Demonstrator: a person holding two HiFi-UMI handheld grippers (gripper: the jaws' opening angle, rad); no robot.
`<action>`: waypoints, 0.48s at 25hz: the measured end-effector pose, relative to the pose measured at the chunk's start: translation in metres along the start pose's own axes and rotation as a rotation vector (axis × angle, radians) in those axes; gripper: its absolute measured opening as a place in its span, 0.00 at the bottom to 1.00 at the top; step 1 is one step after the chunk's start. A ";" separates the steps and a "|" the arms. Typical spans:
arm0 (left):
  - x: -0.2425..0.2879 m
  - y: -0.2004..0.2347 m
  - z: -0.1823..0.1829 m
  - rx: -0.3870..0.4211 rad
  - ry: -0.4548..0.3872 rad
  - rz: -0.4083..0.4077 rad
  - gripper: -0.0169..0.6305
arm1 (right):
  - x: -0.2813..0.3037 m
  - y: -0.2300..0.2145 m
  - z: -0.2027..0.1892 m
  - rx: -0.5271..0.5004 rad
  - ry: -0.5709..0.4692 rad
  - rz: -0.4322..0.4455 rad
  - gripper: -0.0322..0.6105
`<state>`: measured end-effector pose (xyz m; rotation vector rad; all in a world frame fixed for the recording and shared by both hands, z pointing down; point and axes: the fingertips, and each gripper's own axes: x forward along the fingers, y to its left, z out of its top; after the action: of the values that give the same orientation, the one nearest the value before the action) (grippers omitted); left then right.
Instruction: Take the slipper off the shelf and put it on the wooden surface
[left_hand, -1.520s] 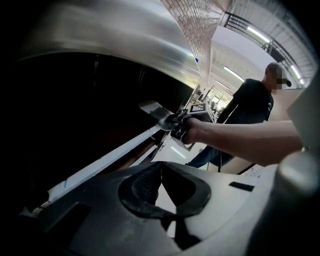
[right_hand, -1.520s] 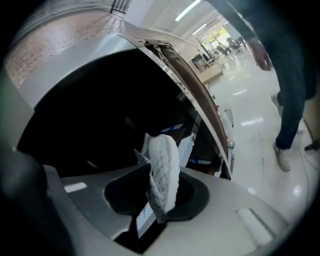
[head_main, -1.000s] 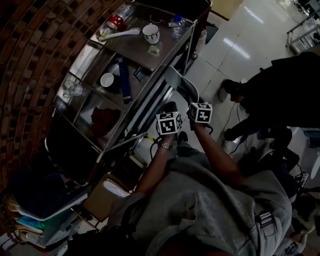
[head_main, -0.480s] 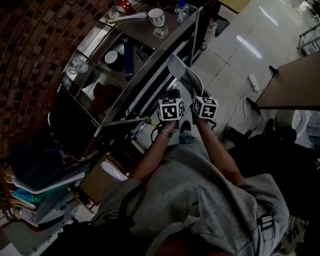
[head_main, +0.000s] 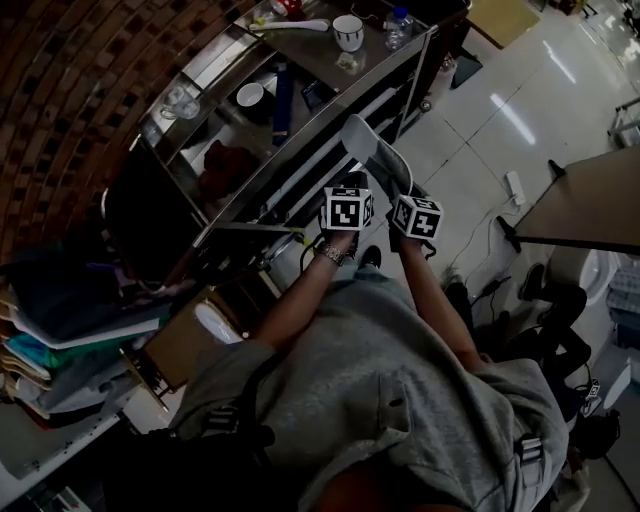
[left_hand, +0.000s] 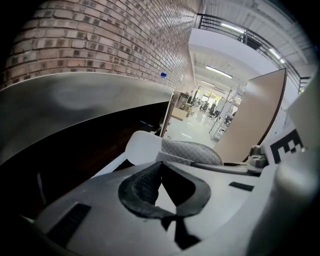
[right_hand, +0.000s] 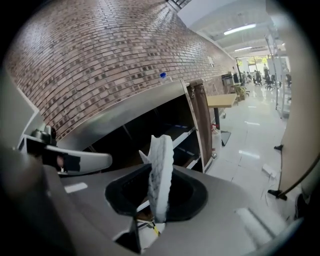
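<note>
Grips the slipper (right_hand: 162, 150) in the right claw (right_hand: 158, 196), clenched on the thin edge of the sole, seen edge-on and upright. Shows the left claw (left_hand: 160, 172) with jaws drawn together at the tips, just behind the white rim and quilted top of the slipper; cannot say if really nipping that rim or only touching it. Holds the slipper in the air, already off the shelf (head_main: 330, 128), just beside its front edge, above the floor (head_main: 470, 130) and well apart from the wooden counter (head_main: 590, 205).

May go wrong like this: may slide out of the right claw, because gripped only by a narrow strip, with most of the length sticking out past the jaws. Would then twist during the turn toward the counter and fall to the floor. May also knock against the shelf frame if swung too near. Probably needs a wide turn to the right, so may land at the very edge of the counter and tip off.

Hard to make out: very dark in the head view, so cannot read the lower shelf levels. Hides the jaws there under the marker cubes (head_main: 347, 210). Cuts off the counter at the right border; cannot tell how much free place there.
</note>
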<state>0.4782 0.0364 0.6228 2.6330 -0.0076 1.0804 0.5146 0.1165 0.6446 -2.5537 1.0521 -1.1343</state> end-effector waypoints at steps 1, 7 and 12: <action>-0.002 0.005 0.001 -0.007 -0.005 0.005 0.03 | 0.000 0.005 -0.003 -0.009 0.021 0.020 0.16; -0.032 0.079 0.004 -0.125 -0.048 0.094 0.03 | 0.012 0.040 -0.035 -0.113 0.205 0.245 0.17; -0.074 0.150 -0.017 -0.259 -0.100 0.232 0.03 | 0.034 0.078 -0.060 -0.316 0.337 0.428 0.16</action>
<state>0.3965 -0.1103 0.6234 2.4884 -0.4540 0.9424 0.4467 0.0440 0.6756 -2.2073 1.8834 -1.3858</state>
